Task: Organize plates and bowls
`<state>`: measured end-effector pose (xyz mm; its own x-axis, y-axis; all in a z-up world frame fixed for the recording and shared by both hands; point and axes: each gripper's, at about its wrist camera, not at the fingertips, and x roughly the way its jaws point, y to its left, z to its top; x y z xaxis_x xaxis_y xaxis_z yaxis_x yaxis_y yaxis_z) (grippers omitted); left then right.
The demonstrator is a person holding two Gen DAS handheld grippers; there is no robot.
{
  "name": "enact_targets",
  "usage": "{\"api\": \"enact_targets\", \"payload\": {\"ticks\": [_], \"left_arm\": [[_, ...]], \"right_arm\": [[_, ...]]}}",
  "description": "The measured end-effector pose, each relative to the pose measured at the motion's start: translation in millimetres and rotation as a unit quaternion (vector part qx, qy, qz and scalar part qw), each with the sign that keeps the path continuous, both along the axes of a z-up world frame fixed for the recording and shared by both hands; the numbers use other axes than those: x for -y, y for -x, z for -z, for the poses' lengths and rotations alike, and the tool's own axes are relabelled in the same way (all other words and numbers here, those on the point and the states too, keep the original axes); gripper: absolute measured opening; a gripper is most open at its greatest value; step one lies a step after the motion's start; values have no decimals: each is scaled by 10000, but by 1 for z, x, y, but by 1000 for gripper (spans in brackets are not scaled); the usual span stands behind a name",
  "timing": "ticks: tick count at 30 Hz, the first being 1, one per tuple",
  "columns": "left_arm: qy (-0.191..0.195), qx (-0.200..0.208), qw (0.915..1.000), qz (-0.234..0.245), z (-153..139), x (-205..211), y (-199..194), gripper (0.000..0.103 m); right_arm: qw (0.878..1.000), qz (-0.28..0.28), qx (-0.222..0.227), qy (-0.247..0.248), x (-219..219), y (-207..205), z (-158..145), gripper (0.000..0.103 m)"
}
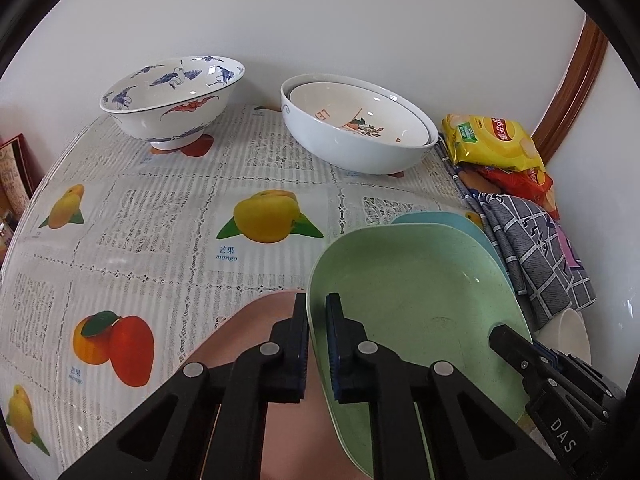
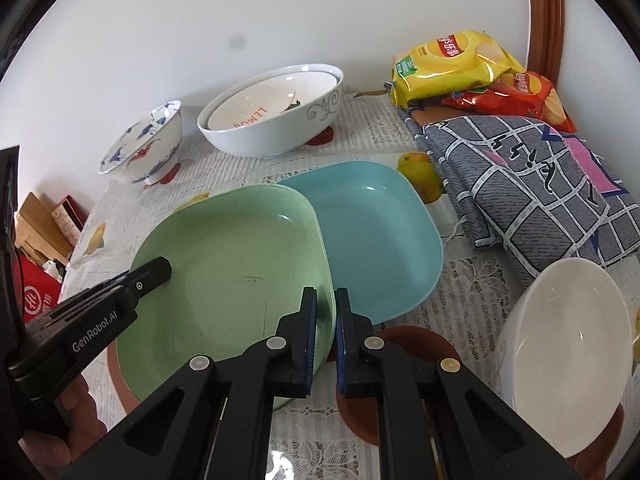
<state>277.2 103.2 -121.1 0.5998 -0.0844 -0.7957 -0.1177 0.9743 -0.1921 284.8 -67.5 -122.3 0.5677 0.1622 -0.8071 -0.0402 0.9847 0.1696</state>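
Observation:
A green square plate (image 2: 224,280) is held between both grippers, tilted over the table and overlapping a blue plate (image 2: 376,240). My left gripper (image 1: 318,320) is shut on the green plate's left rim (image 1: 400,292). My right gripper (image 2: 325,312) is shut on its right rim. A brown-red plate (image 2: 404,344) lies under the green one. A blue-crane patterned bowl (image 1: 172,96) stands at the back left. Two nested white bowls (image 1: 360,128) sit at the back centre. A plain white bowl (image 2: 564,344) sits at the near right.
Yellow (image 2: 448,64) and red (image 2: 516,98) chip bags lie at the back right by the wall. A folded grey checked cloth (image 2: 528,184) lies beside the blue plate. The fruit-print tablecloth (image 1: 160,220) covers the table. Boxes (image 2: 48,224) stand beyond the left edge.

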Motion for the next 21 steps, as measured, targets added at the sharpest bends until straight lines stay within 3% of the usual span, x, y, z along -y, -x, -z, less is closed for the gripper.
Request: {"api": "enact_targets", "payload": {"ticks": [21], "left_arm": [[41, 576, 9983, 54, -67, 25, 77, 9]], "right_arm": [[9981, 207, 561, -155, 20, 81, -74, 8]]}}
